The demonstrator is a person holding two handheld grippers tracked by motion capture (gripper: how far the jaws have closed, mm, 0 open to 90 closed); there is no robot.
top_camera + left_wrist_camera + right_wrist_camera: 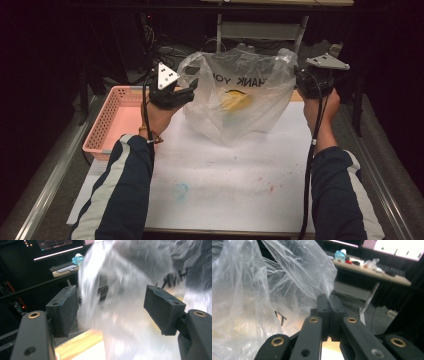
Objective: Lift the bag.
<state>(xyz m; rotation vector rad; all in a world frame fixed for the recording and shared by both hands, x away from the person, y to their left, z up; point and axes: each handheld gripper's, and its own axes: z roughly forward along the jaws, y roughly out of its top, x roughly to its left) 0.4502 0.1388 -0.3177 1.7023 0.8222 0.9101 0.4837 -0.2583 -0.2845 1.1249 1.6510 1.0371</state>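
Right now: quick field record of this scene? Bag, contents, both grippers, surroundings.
bag: clear plastic bag, standing on the white table sheet, dark lettering on it
contents: something yellow inside, too blurred to name
left gripper: jaws wide apart, bag film between them, pads not pressing it
right gripper: jaws closed together at the bag's edge, film pinched between them
beside: pink basket, on the left of the sheet
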